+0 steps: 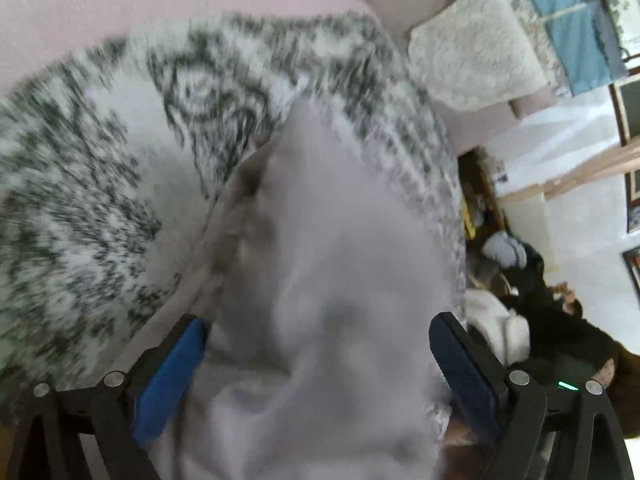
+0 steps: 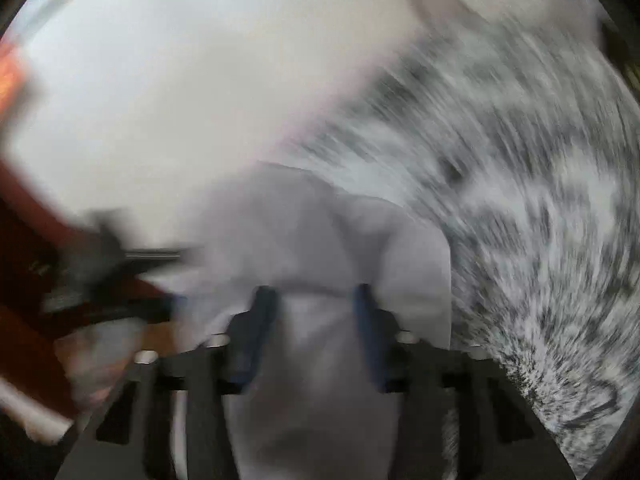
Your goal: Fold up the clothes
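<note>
A pale lilac-grey garment lies bunched on a shaggy grey-and-white patterned rug. My left gripper is wide open, its blue pads on either side of the cloth, which fills the gap between them. In the right wrist view, blurred by motion, the same garment lies between the fingers of my right gripper, which stand apart, half open. The rug shows to its right.
A pale sofa with a cream lace cushion and a blue cloth stands beyond the rug. Dark clutter and bags lie to the right. A red-brown blurred shape is at the left in the right wrist view.
</note>
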Demonstrator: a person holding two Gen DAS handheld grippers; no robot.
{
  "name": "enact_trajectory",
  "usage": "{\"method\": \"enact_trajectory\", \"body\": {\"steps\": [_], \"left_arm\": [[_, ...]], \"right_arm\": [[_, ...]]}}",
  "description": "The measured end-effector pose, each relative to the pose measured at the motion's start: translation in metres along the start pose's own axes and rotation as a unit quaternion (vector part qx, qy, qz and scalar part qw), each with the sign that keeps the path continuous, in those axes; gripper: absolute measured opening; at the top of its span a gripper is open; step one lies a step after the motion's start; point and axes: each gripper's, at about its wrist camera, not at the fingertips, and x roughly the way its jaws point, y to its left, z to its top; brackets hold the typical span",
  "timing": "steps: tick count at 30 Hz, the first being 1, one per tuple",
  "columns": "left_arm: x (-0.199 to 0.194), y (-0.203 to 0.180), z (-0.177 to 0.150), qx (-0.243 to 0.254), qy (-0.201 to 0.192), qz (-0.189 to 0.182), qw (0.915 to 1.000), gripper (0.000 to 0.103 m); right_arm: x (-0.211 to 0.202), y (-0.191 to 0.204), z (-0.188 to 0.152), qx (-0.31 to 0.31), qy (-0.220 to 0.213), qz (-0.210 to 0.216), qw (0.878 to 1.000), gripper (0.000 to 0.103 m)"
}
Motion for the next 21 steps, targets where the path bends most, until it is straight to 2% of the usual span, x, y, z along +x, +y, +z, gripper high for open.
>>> {"method": "enact_trajectory", "body": {"steps": [1, 2, 4, 5, 7, 8, 9, 10, 11, 13, 14, 15, 16, 17, 18, 20, 21], "left_arm": [[-0.01, -0.016, -0.006, 0.027, -0.01, -0.01, 0.9995, 0.094], [-0.013, -0.032, -0.014, 0.054, -0.009, -0.015, 0.9984, 0.094], [-0.012, -0.057, -0.036, 0.11, 0.0, -0.023, 0.9936, 0.094], [-0.007, -0.064, -0.046, 0.131, 0.008, -0.016, 0.9912, 0.094], [0.012, -0.063, -0.062, 0.154, 0.034, 0.025, 0.9872, 0.094], [0.024, -0.048, -0.063, 0.14, 0.048, 0.047, 0.9879, 0.094], [0.035, -0.033, -0.062, 0.123, 0.06, 0.065, 0.9885, 0.094], [0.04, -0.018, -0.058, 0.097, 0.063, 0.07, 0.9908, 0.094], [0.037, -0.009, -0.054, 0.082, 0.061, 0.06, 0.9929, 0.094], [0.025, -0.012, -0.05, 0.099, 0.045, 0.059, 0.9923, 0.094], [0.018, -0.015, -0.048, 0.118, 0.031, 0.073, 0.9899, 0.094], [0.011, -0.018, -0.046, 0.131, 0.017, 0.082, 0.9879, 0.094], [0.0, -0.017, -0.042, 0.126, 0.005, 0.078, 0.989, 0.093], [-0.012, -0.018, -0.039, 0.124, -0.01, 0.073, 0.9895, 0.093], [-0.026, -0.023, -0.039, 0.132, -0.033, 0.07, 0.9882, 0.093], [-0.049, -0.037, -0.042, 0.162, -0.066, 0.056, 0.983, 0.094], [-0.052, -0.044, -0.046, 0.178, -0.068, 0.044, 0.9808, 0.095]], "right_arm": [[0.013, -0.019, 0.003, 0.032, 0.017, 0.0, 0.999, 0.0], [0.027, -0.037, 0.005, 0.063, 0.034, 0.0, 0.997, 0.0], [0.03, -0.052, 0.016, 0.088, 0.037, 0.031, 0.995, 0.0], [0.031, -0.051, 0.02, 0.087, 0.043, 0.028, 0.995, 0.0], [0.028, -0.041, 0.029, 0.066, 0.055, 0.015, 0.996, 0.0], [0.023, -0.037, 0.033, 0.065, 0.053, 0.028, 0.996, 0.003], [0.017, -0.033, 0.037, 0.066, 0.05, 0.041, 0.996, 0.01], [0.001, -0.024, 0.046, 0.05, 0.014, 0.071, 0.996, 0.01], [-0.005, -0.015, 0.051, 0.036, -0.001, 0.089, 0.995, 0.01], [-0.015, 0.005, 0.057, 0.008, -0.021, 0.121, 0.992, 0.015], [-0.004, 0.016, 0.066, -0.004, -0.011, 0.138, 0.99, 0.02], [0.02, 0.02, 0.075, -0.004, 0.022, 0.137, 0.99, 0.031], [0.035, 0.019, 0.072, -0.001, 0.048, 0.118, 0.992, 0.027], [0.061, 0.01, 0.073, 0.007, 0.073, 0.075, 0.995, 0.018], [0.087, 0.001, 0.075, 0.015, 0.097, 0.03, 0.995, 0.0], [0.116, -0.024, 0.074, 0.061, 0.108, 0.049, 0.991, 0.0], [0.115, -0.022, 0.074, 0.06, 0.106, 0.05, 0.991, 0.0]]}}
